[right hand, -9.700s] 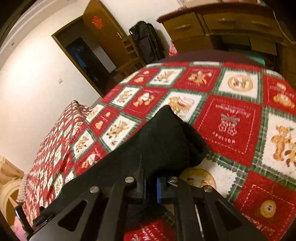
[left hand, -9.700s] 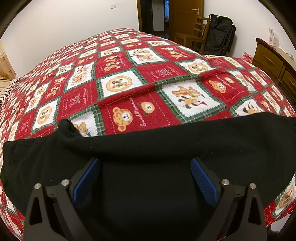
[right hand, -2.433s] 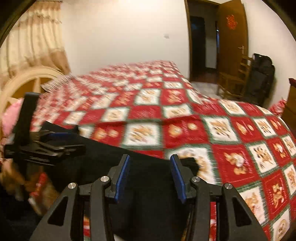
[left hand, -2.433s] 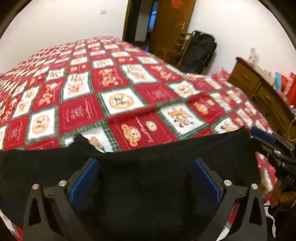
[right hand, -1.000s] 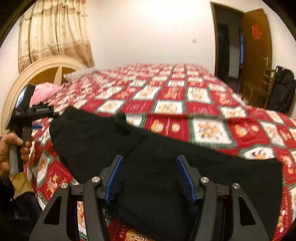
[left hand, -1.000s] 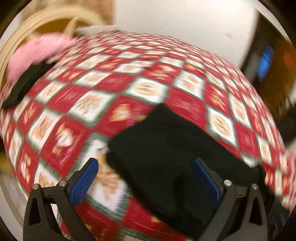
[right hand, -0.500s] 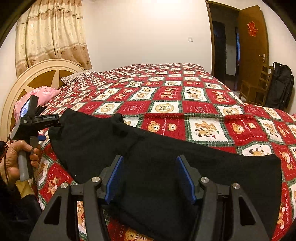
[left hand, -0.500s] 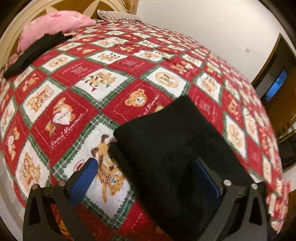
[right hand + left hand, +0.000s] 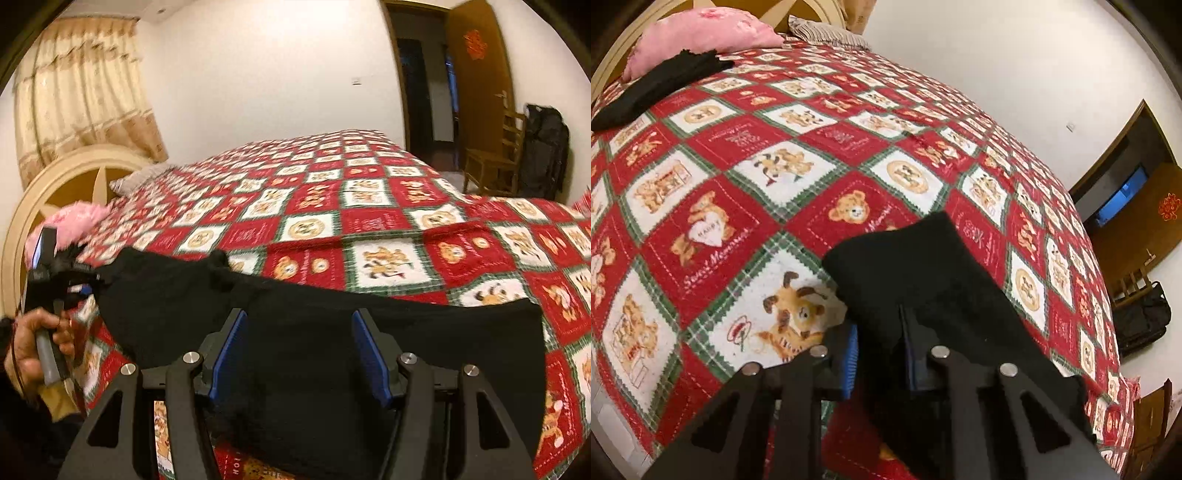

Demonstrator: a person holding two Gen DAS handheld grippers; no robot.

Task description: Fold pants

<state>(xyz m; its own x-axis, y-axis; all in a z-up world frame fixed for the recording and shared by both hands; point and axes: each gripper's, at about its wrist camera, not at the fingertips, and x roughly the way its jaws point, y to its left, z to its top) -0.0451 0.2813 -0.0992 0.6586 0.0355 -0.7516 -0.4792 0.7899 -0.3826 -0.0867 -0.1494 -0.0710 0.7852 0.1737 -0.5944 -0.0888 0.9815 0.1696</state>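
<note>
The black pants (image 9: 332,332) lie folded in a long band across the near edge of the bed. In the left wrist view my left gripper (image 9: 879,354) is shut on the left end of the pants (image 9: 923,280), with black cloth pinched between its blue pads. It also shows at the far left of the right wrist view (image 9: 79,282), held in a hand at the pants' end. My right gripper (image 9: 297,350) is open and empty, with the middle of the pants lying between and beyond its fingers.
The bed has a red, white and green bear-patterned quilt (image 9: 775,166). A pink pillow (image 9: 701,40) and another black garment (image 9: 657,88) lie near the headboard (image 9: 74,177). A wooden chair (image 9: 495,162), a black bag (image 9: 546,147) and an open door stand beyond the bed.
My left gripper has closed on the left end of the pants; half a second ago its jaws were wide open over it. My right gripper stays open and has hardly moved.
</note>
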